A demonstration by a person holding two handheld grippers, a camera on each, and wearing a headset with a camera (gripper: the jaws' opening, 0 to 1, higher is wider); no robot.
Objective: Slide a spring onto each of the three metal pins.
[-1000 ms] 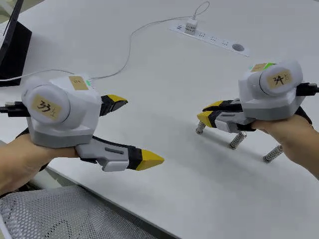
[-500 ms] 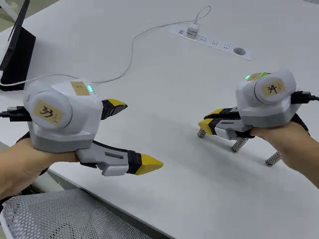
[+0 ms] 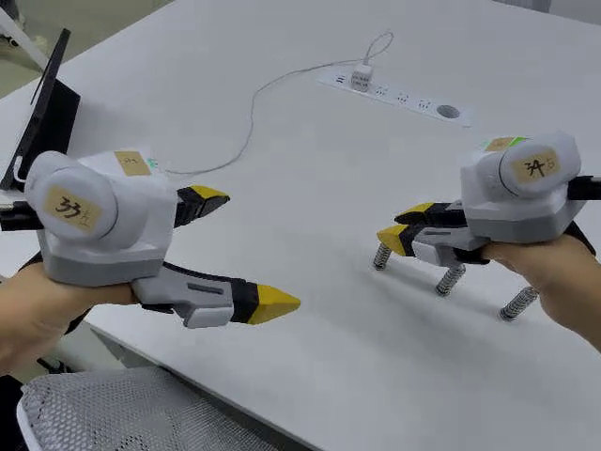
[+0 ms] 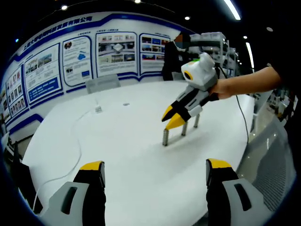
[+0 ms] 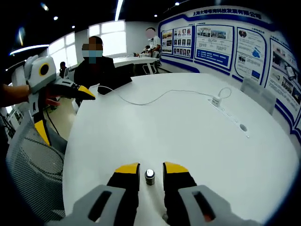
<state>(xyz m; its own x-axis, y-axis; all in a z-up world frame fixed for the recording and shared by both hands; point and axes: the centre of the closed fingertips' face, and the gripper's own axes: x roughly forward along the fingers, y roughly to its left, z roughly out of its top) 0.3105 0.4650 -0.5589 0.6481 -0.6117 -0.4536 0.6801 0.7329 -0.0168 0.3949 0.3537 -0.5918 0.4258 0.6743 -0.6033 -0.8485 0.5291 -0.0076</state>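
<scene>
- As I look across the white table (image 3: 310, 169) from the left, my left hand (image 3: 38, 301) grips the left gripper (image 3: 252, 249) from below, wrist level, its nose pointing right and away from me.
- Its jaws are spread wide, one yellow tip high and one low in the head view, with nothing between them.
- Near mid-table, three springs stand in a row, well apart from the left gripper: the first spring (image 3: 380, 256), the middle spring (image 3: 451, 279) and the last spring (image 3: 517, 303).
- The right gripper (image 3: 399, 225) hangs just above the first spring, nose pointing left, held by my right hand (image 3: 554, 272).
- Its jaws are only narrowly parted and hold nothing; in the right gripper view a small silvery round top sits between the tips with a sliver of gap on each side.
</scene>
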